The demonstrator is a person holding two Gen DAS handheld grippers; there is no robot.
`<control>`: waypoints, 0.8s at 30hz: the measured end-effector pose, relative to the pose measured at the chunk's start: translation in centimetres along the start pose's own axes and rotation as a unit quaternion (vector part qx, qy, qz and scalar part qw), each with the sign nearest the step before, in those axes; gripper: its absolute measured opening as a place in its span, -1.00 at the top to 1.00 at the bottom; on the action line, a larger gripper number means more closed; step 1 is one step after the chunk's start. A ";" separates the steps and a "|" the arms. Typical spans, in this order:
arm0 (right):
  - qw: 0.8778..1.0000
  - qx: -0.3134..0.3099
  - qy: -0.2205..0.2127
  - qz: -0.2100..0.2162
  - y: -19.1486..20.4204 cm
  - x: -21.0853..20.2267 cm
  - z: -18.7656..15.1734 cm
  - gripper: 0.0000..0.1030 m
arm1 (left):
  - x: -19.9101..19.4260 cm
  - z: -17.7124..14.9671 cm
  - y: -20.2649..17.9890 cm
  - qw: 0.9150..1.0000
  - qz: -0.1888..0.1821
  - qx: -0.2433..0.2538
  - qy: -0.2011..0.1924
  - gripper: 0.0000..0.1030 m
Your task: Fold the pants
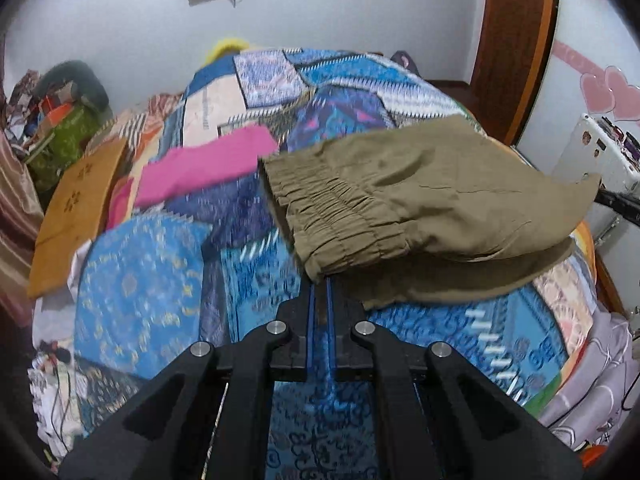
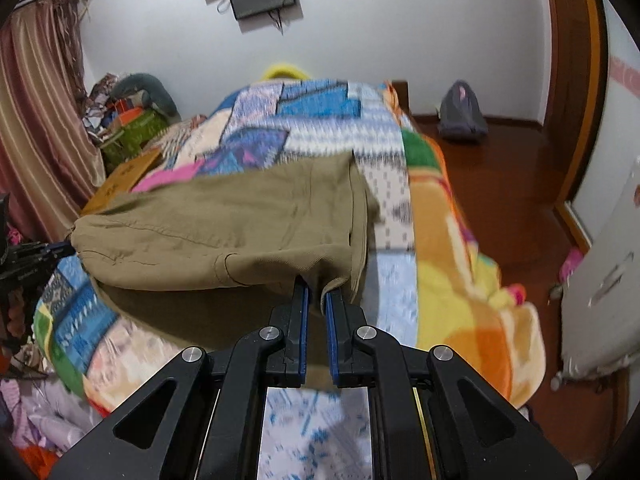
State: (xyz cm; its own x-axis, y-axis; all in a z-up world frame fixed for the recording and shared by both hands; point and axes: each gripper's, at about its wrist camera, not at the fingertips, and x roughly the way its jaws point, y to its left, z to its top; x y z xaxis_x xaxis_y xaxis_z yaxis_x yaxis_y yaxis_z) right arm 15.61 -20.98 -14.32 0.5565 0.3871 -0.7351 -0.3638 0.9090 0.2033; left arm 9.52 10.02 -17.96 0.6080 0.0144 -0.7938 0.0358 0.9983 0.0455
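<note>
Olive-khaki pants (image 1: pixel 432 200) with a gathered elastic waistband (image 1: pixel 340 224) are held above the patchwork bed, folded over on themselves. My left gripper (image 1: pixel 320 280) is shut on the waistband's near corner. My right gripper (image 2: pixel 316 288) is shut on the other end of the pants (image 2: pixel 224 224), at the hem corner. The cloth hangs stretched between the two grippers. The right gripper also shows at the right edge of the left wrist view (image 1: pixel 616 200), and the left gripper shows at the left edge of the right wrist view (image 2: pixel 36 252).
The bed is covered by a blue patchwork blanket (image 1: pixel 160 288). Folded pink clothes (image 1: pixel 208 164) lie on it beyond the pants. An orange board (image 1: pixel 76 216) and clutter lie at the left. A white cabinet (image 2: pixel 600 280) and wooden floor (image 2: pixel 500 184) are to the right.
</note>
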 end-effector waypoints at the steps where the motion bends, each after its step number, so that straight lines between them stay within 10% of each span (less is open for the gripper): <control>1: 1.000 0.000 0.008 -0.002 0.0 0.3 -0.5 0.83 | 0.1 -0.3 0.1 1.000 0.001 -0.002 0.004 0.91; 15: 0.998 0.025 0.012 -0.065 -2.3 -2.9 -1.6 0.64 | -2.8 1.7 2.0 0.999 0.022 -0.031 -0.017 0.89; 24: 1.000 -0.006 0.013 0.003 2.2 0.2 0.0 0.56 | -0.2 3.6 -2.6 1.000 -0.023 -0.009 -0.001 0.85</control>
State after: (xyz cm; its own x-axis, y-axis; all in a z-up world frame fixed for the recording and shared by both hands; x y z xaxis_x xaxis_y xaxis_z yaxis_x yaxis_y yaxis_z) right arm 14.95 -18.87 -14.01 0.5347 0.3883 -0.7505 -0.3763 0.9047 0.2000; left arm 12.17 7.21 -15.79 0.6070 -0.0323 -0.7940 0.0506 0.9987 -0.0020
